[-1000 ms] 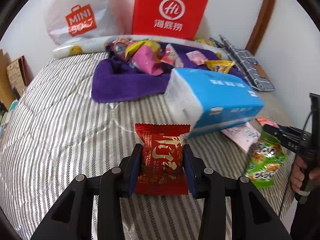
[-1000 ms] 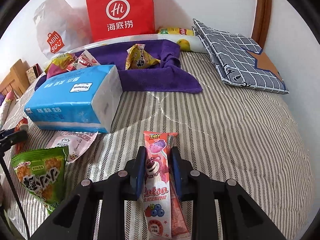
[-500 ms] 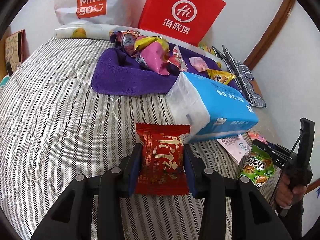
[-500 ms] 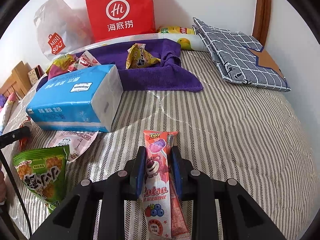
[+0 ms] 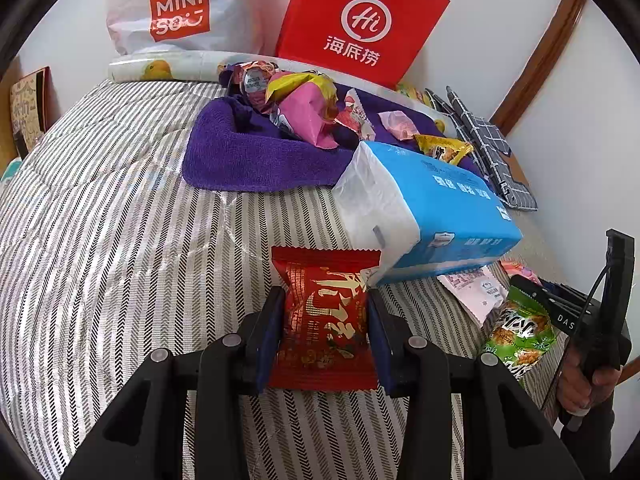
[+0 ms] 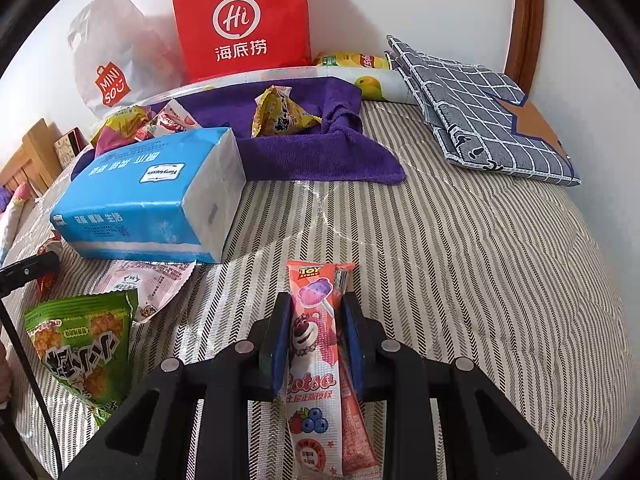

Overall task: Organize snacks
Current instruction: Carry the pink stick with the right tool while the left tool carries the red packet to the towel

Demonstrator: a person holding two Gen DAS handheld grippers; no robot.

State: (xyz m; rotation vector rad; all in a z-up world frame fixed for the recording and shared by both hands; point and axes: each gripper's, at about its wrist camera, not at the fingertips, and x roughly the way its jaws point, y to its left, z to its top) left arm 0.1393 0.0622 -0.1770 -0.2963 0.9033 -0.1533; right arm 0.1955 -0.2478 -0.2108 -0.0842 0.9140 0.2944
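Observation:
My left gripper [image 5: 325, 312] is shut on a red snack packet [image 5: 325, 320] with gold lettering, held above the striped bed. My right gripper [image 6: 315, 320] is shut on long pink lollipop packets [image 6: 314, 344], also above the bedding. A purple towel [image 5: 256, 156] at the far end holds a heap of wrapped snacks [image 5: 304, 108]; in the right wrist view the purple towel [image 6: 320, 156] bears a yellow packet [image 6: 280, 114]. A green snack bag [image 6: 80, 344] and a pink-white packet [image 6: 144, 284] lie loose near the front. In the left wrist view the right gripper [image 5: 576, 312] shows at the right edge, above the green bag [image 5: 520, 332].
A blue tissue pack [image 5: 436, 208] lies between the towel and the loose packets. A red paper bag [image 5: 360, 28] and a white plastic bag [image 5: 176, 12] lean on the wall. A folded grey checked cloth [image 6: 488, 116] lies at the far right. A hand [image 5: 584, 384] grips the right tool.
The left wrist view has rolled and shifted, so the towel and bags sit differently in frame. The red packet stays clamped. The right gripper and its lollipop packets have not moved.

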